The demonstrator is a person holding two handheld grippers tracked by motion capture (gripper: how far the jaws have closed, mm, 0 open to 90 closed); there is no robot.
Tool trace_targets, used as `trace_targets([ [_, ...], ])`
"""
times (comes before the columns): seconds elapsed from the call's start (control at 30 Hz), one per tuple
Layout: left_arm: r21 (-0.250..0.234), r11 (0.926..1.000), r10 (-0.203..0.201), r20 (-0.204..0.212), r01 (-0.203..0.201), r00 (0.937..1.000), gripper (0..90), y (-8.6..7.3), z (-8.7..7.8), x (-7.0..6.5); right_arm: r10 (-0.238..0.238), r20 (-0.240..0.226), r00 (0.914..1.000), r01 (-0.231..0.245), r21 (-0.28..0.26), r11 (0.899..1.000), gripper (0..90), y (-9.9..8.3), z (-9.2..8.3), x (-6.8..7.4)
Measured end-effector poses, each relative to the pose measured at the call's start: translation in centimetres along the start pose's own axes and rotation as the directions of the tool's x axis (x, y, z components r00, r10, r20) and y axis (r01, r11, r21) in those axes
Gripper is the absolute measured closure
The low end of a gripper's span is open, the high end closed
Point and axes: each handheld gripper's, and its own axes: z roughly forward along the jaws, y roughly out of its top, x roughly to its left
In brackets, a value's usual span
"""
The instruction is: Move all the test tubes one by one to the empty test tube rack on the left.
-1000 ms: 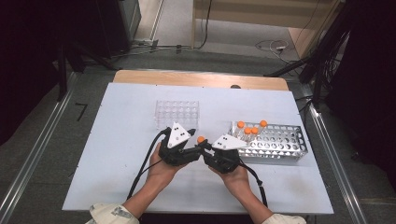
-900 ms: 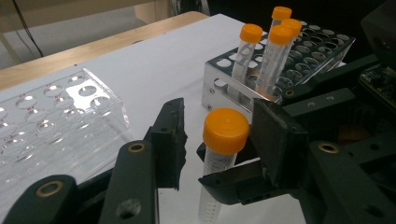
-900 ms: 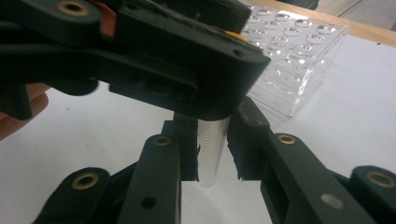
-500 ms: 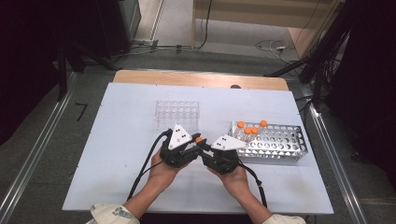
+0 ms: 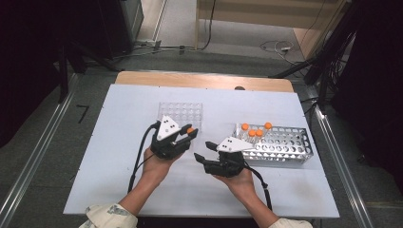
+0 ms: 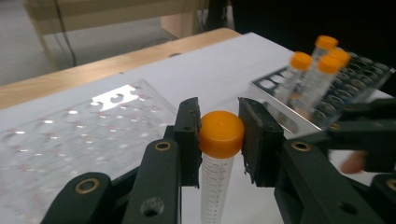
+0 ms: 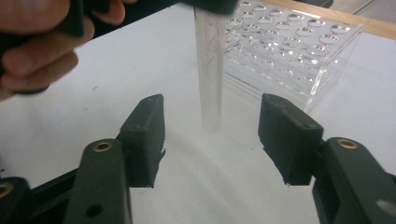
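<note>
From the high view I have both hands over the near middle of the white tabletop (image 5: 119, 142), the left gripper (image 5: 187, 134) angled toward the clear rack (image 5: 180, 114) and the right gripper (image 5: 203, 151) lying just beside it, tips pointing left. That view gives me little more than an orange dot at the left gripper's tips; the left gripper view settles it, showing my left jaws pinching a tube (image 6: 217, 163) by its orange cap (image 6: 221, 133), pads pressed against both sides of the cap, the graduated clear body hanging straight down below them. The right gripper view adds what neither of the others does: the lower end of that tube (image 7: 209, 70) hanging upright above the tabletop, between my right gripper's (image 7: 211, 135) jaws but farther off and touching neither pad. Those right jaws have just been opening and now stand spread with nothing in them. The same view shows the clear rack's side wall and rows of round holes near the far edge. Counting: one tube in my left grip, four orange-capped tubes (image 5: 255, 131) standing in the far left corner of the metal rack (image 5: 285, 147) toward the right edge of the tabletop, three of which I can make out in the left gripper view. Two racks in all, one clear, one metal, well apart.
</note>
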Motion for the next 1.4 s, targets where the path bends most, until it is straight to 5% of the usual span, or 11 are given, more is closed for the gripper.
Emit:
trace_targets([
  [0.13, -0.029, 0.9979, -0.060, -0.061, 0.059, 0.9963, 70.4, 0.4, -0.6, 2.4, 0.001, 0.007, 1.0000, -0.001, 0.007, 1.000, 35.9, 0.0, -0.2, -0.1],
  [0.43, -0.087, 0.9913, -0.112, -0.168, 0.099, 0.9793, 70.4, 1.7, -1.8, 6.7, 0.004, 0.002, 1.0000, -0.004, 0.018, 1.000, 35.9, 0.0, -0.3, -0.1],
  [1.0, -0.115, 0.9897, -0.114, -0.264, 0.086, 0.9576, 70.4, 3.1, -0.2, 9.9, 0.014, 0.001, 0.9999, -0.014, 0.012, 1.000, 37.0, -0.1, -0.8, -0.3],
  [1.4, -0.039, 0.9964, -0.083, -0.279, 0.076, 0.9565, 70.3, 1.9, 1.4, 10.3, 0.019, 0.006, 0.9998, -0.019, 0.009, 1.000, 37.2, -0.3, -0.9, -0.4],
])
